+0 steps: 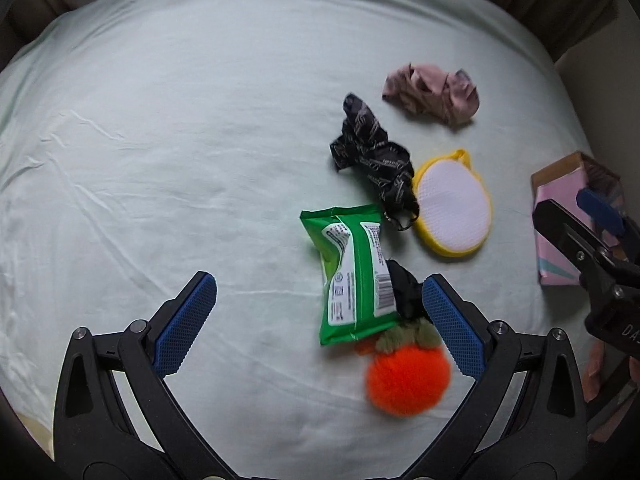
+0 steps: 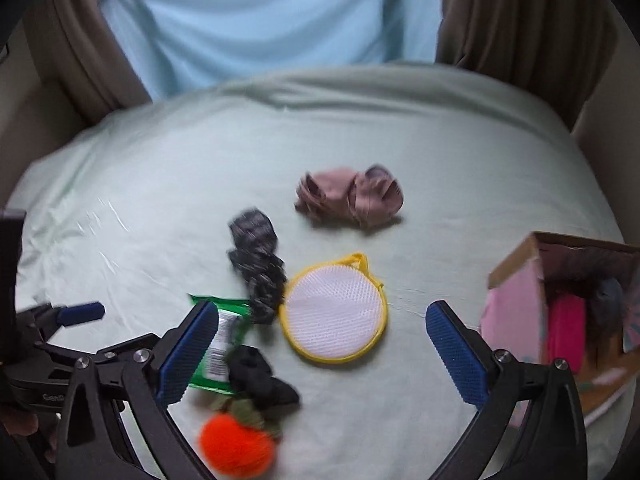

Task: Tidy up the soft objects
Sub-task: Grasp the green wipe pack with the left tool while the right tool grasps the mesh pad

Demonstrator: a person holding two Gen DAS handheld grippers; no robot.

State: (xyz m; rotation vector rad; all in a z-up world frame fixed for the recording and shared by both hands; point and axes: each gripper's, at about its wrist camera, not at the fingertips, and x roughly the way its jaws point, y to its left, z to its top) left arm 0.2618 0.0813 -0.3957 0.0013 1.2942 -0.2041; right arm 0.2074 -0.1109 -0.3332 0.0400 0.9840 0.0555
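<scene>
On the pale green sheet point(image 1: 160, 160) lie a green wipes pack point(image 1: 352, 272), an orange fluffy ball point(image 1: 406, 380), a small black cloth point(image 1: 404, 288), a black patterned cloth point(image 1: 372, 156), a yellow-rimmed white round pad point(image 1: 454, 204) and a crumpled pink cloth point(image 1: 432, 92). My left gripper point(image 1: 320, 284) hovers open over the green pack, holding nothing. My right gripper point(image 2: 322, 312) is open above the round pad point(image 2: 334, 312), also with nothing in it. The orange ball point(image 2: 236, 446) and the black cloth point(image 2: 260, 376) sit near its left finger.
An open pink cardboard box point(image 2: 516, 304) stands at the bed's right edge, with a bright pink item and a dark item inside. Brown curtains point(image 2: 520, 20) and a light blue drape point(image 2: 260, 20) hang beyond the far edge. The sheet's left half is bare.
</scene>
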